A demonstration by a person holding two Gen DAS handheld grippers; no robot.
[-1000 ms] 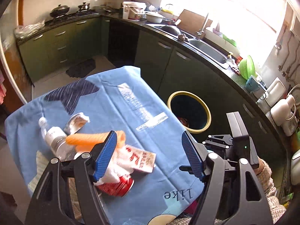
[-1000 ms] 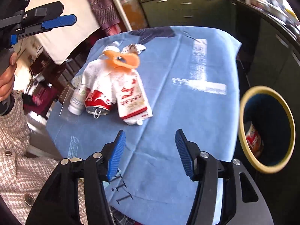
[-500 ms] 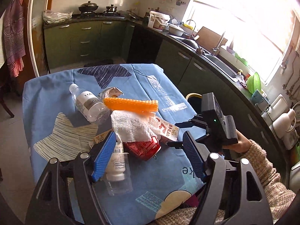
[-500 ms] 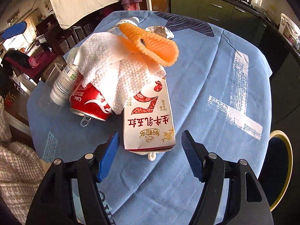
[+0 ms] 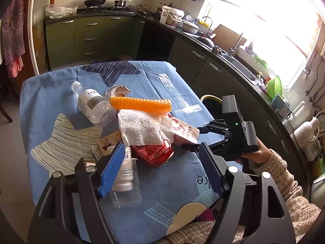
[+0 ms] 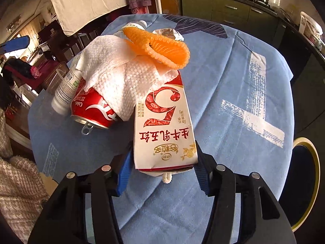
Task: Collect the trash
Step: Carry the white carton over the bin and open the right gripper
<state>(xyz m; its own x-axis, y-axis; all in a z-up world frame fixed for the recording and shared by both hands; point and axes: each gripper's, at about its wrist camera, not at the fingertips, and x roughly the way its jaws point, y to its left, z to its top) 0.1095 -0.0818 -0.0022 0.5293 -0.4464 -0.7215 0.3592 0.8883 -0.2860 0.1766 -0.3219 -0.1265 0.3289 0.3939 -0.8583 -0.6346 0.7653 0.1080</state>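
A trash pile lies on the blue tablecloth (image 6: 233,77): a red-and-white milk carton (image 6: 164,126), a red cola can (image 6: 91,109), white paper towel (image 6: 113,75), orange foam net (image 6: 160,48), a white pill bottle (image 6: 65,87) and a clear water bottle (image 5: 91,103). My right gripper (image 6: 162,168) is open, its blue fingers on either side of the carton's near end, close to its sides. In the left wrist view it (image 5: 193,140) reaches the carton (image 5: 184,132). My left gripper (image 5: 160,170) is open and empty, held above the pill bottle (image 5: 125,172) and can (image 5: 154,154).
A yellow-rimmed bin (image 6: 312,162) stands on the floor right of the table; it also shows in the left wrist view (image 5: 209,99). Dark kitchen cabinets (image 5: 203,61), sink and stove run along the back. A person's sleeve (image 6: 18,179) is at the left.
My right gripper has moved forward over the table until its fingers flank the carton's end. My left gripper swung back and to the left, now looking over the pile.
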